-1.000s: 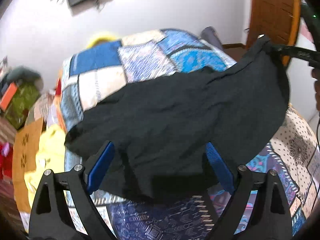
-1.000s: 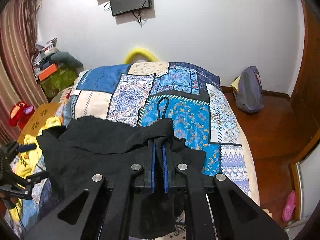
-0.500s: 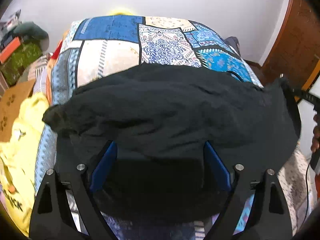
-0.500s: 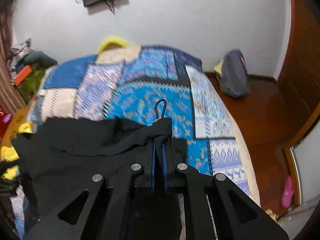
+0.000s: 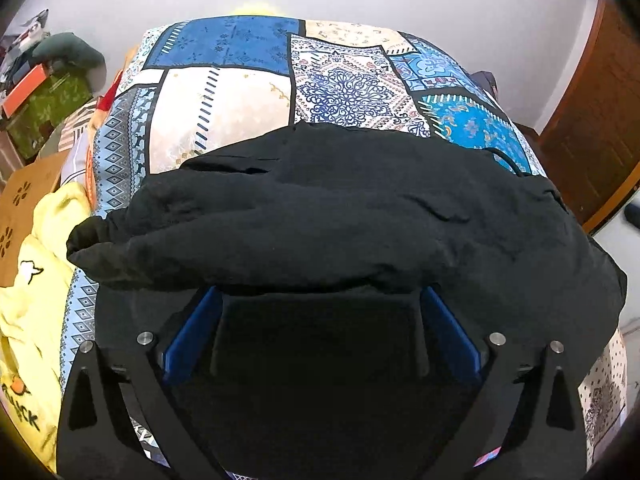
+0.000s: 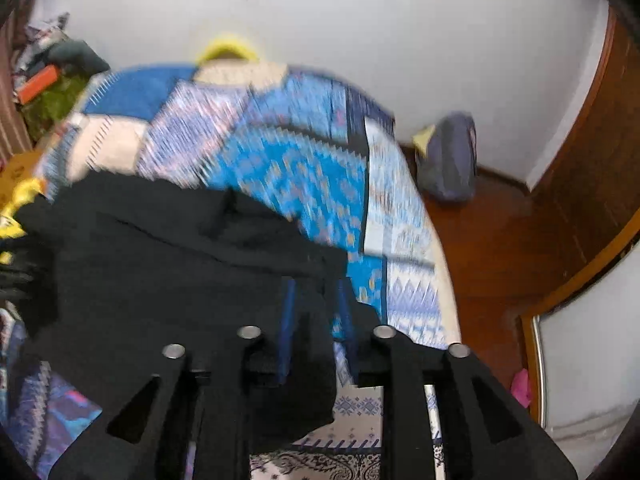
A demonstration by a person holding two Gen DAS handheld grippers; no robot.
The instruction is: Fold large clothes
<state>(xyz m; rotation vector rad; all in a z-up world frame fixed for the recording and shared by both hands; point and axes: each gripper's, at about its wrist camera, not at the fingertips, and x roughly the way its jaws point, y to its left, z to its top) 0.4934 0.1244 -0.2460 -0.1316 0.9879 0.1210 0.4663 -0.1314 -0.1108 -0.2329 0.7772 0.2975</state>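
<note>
Lying folded across the patchwork bed (image 5: 224, 104), the black garment (image 5: 340, 216) sits between both parted hand-held grippers: left (image 5: 320, 300) wide, right (image 6: 314, 300) just opening.

Bed covered by a patchwork bedspread (image 5: 224, 108) in blue, cream and turquoise printed panels. Pale yellow garment with a printed duck and dark lettering (image 5: 28, 312), heaped at the bed's left edge. Brown cardboard box with flower-shaped cut-outs (image 5: 20, 208), beside the yellow garment. Grey-blue backpack (image 6: 448, 160) on the wooden floor against the white wall. Brown wooden door (image 5: 596, 120), right. Pink slipper (image 6: 520, 388) on the floor, lower right.
</note>
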